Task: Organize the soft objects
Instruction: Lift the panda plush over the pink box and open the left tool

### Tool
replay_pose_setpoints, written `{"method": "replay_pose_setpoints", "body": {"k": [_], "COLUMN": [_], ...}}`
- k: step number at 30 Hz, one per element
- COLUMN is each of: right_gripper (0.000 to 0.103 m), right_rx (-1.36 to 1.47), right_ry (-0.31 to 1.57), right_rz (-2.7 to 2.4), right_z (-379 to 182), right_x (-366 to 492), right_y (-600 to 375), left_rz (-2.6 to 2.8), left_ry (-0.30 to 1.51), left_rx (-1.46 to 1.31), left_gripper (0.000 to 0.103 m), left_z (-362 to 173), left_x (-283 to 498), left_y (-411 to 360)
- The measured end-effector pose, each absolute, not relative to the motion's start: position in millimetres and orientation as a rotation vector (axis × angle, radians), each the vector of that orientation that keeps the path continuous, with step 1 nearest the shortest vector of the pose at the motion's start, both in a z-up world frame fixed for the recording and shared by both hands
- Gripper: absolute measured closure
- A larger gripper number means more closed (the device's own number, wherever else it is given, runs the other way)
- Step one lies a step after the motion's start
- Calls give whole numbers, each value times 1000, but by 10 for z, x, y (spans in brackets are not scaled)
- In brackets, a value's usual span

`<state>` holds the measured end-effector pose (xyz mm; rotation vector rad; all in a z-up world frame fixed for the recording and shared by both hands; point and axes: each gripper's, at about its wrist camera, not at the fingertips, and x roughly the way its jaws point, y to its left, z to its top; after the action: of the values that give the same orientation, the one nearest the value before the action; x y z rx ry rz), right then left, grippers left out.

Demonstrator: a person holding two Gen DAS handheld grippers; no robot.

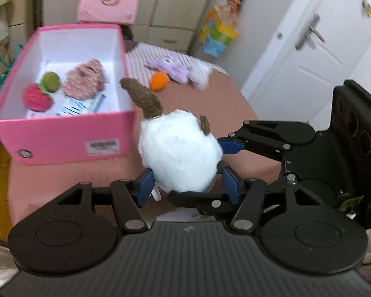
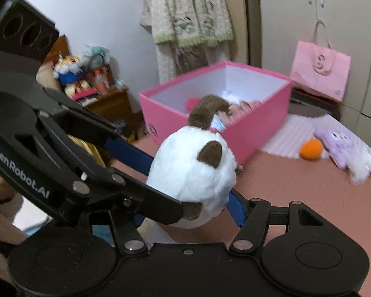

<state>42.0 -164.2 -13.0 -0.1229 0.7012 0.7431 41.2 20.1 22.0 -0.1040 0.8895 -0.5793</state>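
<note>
L gripper (image 1: 185,185): white plush (image 1: 179,152) clamped betw. blue pads, brown tail pointed fwd-left.
R gripper (image 1: 221,168): also closed on plush, entered from right, crossing L fingers.
Plush pos: held above pink mat (image 1: 210,94), just right of pink box (image 1: 61,133).
Ahead-right: orange ball (image 1: 159,80), purple toy (image 1: 172,69) seen on mat.

Inside one pink cardboard box (image 1: 61,133) three soft items are counted; beside that box, one white plush toy (image 1: 180,153), one orange ball (image 1: 159,80), one purple plush (image 1: 170,68).
</note>
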Motion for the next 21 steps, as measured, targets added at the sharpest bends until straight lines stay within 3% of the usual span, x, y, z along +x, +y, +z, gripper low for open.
{"method": "replay_pose_setpoints", "body": {"k": [10,21], "right_gripper": [32,31], "right_rx": [-116,-14], "right_ry": [580,587], "right_rz": [757,742], "right_z": [106,86], "right_x": [695,1506], "right_y": [-1330,-1036], "left_rz": [-536,-478], "left_ry": [758,677], "left_rx": [-156,-206], "left_gripper": [45,45], "left_z": [436,384], "left_x": [620,1392], "left_y": [613,920]}}
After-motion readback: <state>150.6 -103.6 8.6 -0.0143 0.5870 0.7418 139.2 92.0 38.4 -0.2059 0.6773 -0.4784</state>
